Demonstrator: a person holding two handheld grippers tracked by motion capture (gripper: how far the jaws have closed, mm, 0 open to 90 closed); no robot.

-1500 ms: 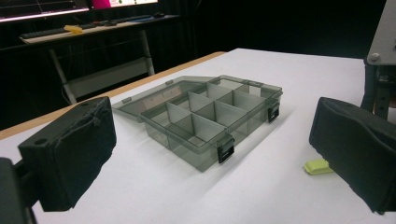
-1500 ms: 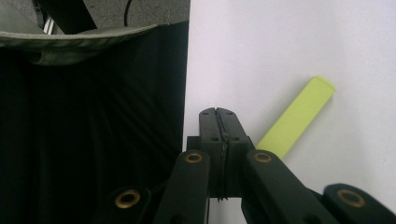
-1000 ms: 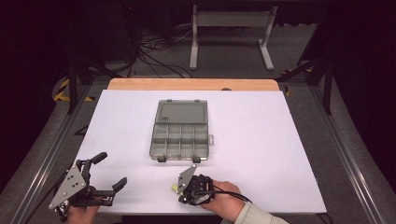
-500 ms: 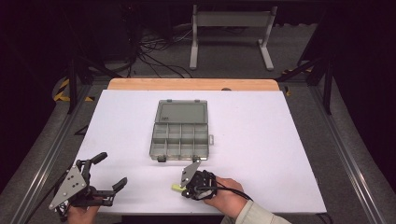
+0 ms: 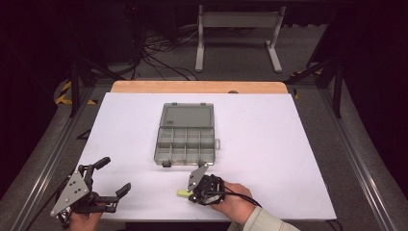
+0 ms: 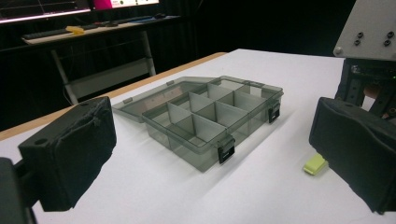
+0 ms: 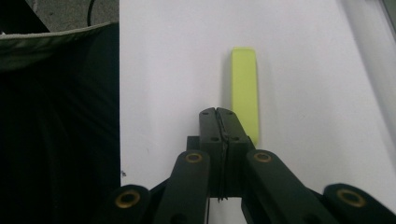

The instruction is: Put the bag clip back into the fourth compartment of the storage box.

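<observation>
At the near edge of the white table (image 5: 298,144), a little right of centre, the right gripper (image 5: 192,194) is held low over the surface with its jaws pressed together and nothing between them. In the right gripper view the two black jaws meet in a single seam, and a small yellow-green strip (image 7: 244,88) lies flat on the table just beside their tips, running lengthwise along one side of them. The pads do not clamp it; whether a jaw touches its edge I cannot tell. In the high view the same strip (image 5: 183,193) peeks out just left of that gripper.

The strip is a slim, flat bar with rounded ends, plain and bright lime, without marks. In the left gripper view it (image 6: 314,164) lies near the clear box, partly behind one black pad.

At the near left corner, the left gripper (image 5: 109,178) hangs with its jaws wide apart, empty, well away from the strip.

Just beyond the right gripper, near the middle of the table, stands a smoky, see-through compartment box (image 5: 185,143). Its lid (image 5: 187,116) is folded open towards the far side, and its divided cells look bare. Two dark latches sit on its near wall.
</observation>
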